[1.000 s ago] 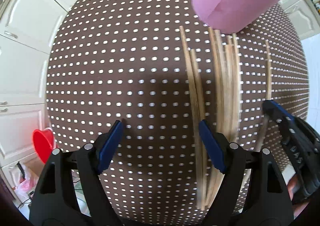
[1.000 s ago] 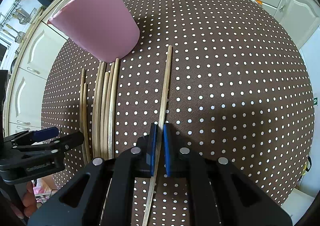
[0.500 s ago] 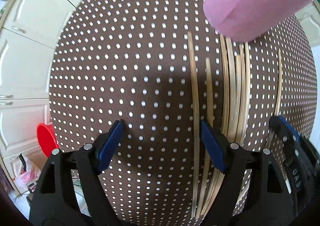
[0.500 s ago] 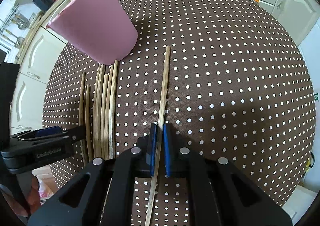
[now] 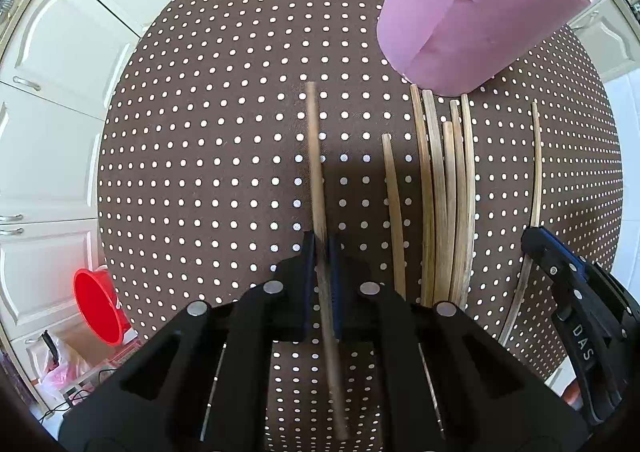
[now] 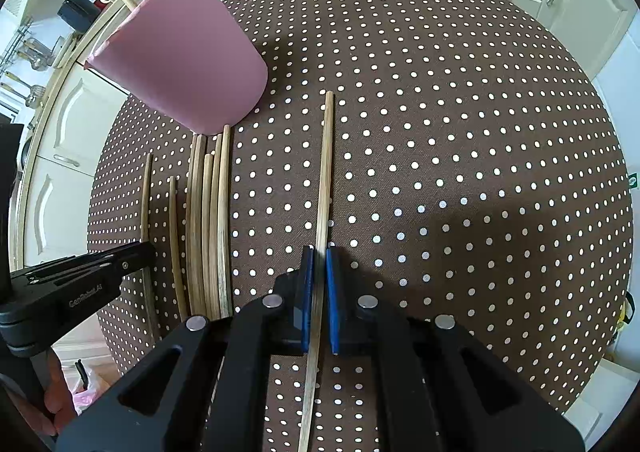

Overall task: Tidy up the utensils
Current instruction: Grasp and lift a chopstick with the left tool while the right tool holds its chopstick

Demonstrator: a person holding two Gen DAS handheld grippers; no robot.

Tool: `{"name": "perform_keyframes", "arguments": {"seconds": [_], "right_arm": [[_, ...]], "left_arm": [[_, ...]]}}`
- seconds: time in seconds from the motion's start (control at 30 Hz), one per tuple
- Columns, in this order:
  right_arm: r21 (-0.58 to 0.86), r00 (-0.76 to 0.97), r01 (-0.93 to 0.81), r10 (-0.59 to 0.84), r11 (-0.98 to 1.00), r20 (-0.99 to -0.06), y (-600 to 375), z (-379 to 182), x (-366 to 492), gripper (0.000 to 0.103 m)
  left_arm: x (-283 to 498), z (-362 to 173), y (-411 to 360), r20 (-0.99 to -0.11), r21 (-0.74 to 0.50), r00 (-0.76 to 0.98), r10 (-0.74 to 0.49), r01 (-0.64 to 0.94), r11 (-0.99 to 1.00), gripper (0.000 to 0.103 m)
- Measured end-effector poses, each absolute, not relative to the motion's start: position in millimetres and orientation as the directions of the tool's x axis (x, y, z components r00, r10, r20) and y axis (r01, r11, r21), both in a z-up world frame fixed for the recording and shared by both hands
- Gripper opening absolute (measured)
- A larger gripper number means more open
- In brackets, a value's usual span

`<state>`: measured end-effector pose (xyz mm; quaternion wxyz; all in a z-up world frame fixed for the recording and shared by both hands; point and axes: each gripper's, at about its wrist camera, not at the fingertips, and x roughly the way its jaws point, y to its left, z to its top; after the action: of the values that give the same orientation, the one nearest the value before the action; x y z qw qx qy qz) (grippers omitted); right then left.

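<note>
Between each gripper's clamped pads, left gripper (image 5: 321, 248) and right gripper (image 6: 317, 258), one chopstick (image 5: 316, 156) points lengthwise away.

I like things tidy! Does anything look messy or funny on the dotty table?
A little. Wooden chopsticks lie loose on the tablecloth instead of standing in the pink holder, which already has two sticks inside. Each hand-held gripper, left and right, is pinching one chopstick. Nothing looks spilled or broken.
</note>
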<state>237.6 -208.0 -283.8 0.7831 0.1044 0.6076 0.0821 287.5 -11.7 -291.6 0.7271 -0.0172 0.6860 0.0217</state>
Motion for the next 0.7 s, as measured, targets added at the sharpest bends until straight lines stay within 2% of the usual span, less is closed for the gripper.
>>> {"name": "perform_keyframes", "arguments": {"seconds": [0.3, 0.7], "right_arm": [[0.241, 0.259, 0.022, 0.227, 0.97, -0.939, -202, -278, 242, 0.005], [0.262, 0.372, -0.002, 0.244, 0.965, -0.895, -195, -231, 240, 0.005]], "left_arm": [[272, -275, -9, -0.996, -0.001, 0.092, 0.003, -0.046, 0.999, 0.007], [258, -216, 12, -0.976, -0.071, 0.211, -0.056, -0.064, 0.995, 0.007]]}}
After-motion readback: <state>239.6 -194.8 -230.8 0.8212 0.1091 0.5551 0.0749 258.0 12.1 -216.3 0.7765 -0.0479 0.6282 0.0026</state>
